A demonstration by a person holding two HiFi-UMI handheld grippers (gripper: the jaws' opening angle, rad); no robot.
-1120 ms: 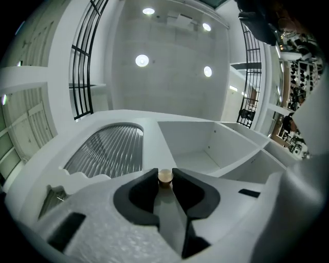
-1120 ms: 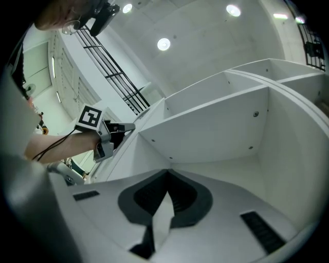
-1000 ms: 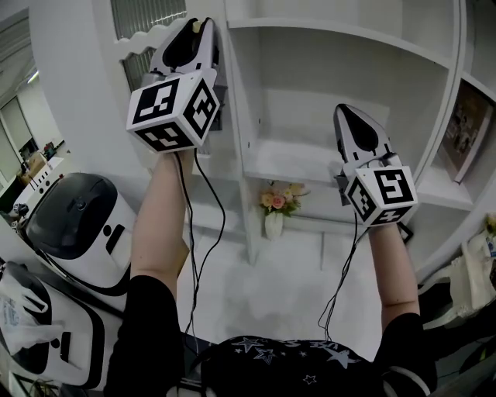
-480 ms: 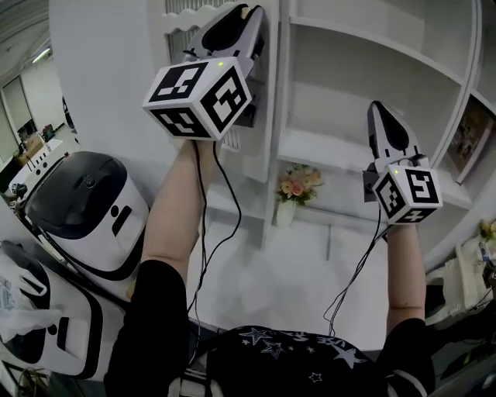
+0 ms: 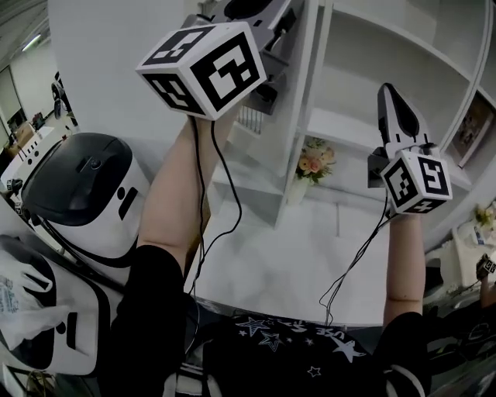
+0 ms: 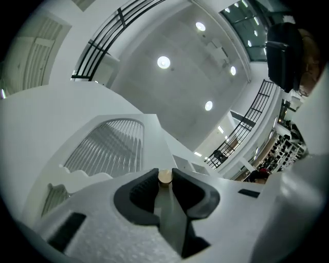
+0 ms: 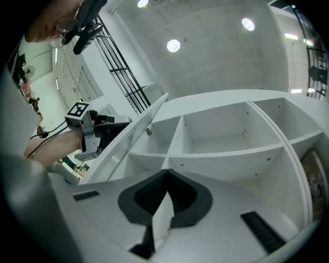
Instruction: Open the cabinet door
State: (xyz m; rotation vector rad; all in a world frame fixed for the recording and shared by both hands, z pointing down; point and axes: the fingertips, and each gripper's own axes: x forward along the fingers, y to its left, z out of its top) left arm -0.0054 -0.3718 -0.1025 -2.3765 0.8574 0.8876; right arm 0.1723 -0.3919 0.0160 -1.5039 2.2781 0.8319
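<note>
The white cabinet door (image 5: pixel 301 132) with its arched louvred panel (image 6: pixel 110 149) stands swung out from the cabinet. At the top of the head view my left gripper (image 5: pixel 260 8) reaches up to the door, its fingertips cut off by the frame edge. In the left gripper view my left gripper (image 6: pixel 164 173) is shut on the door's small round tan knob (image 6: pixel 164 177). My right gripper (image 5: pixel 391 97) is raised in front of the open shelves (image 5: pixel 364 132), apart from the door. Its jaws (image 7: pixel 165 174) are shut with nothing between them. The right gripper view shows the door (image 7: pixel 128 141) edge-on beside the shelf compartments (image 7: pixel 226 154).
A small vase of flowers (image 5: pixel 310 167) stands on the white counter (image 5: pixel 287 264) under the shelves. A book (image 5: pixel 474 116) leans in the right-hand shelf. Two white and black machines (image 5: pixel 85 194) stand at the left, a bag (image 5: pixel 473 260) at the right.
The door has swung further out from the cabinet with my left gripper on its knob, and that gripper has rolled. My right gripper has drifted right and slightly up.
</note>
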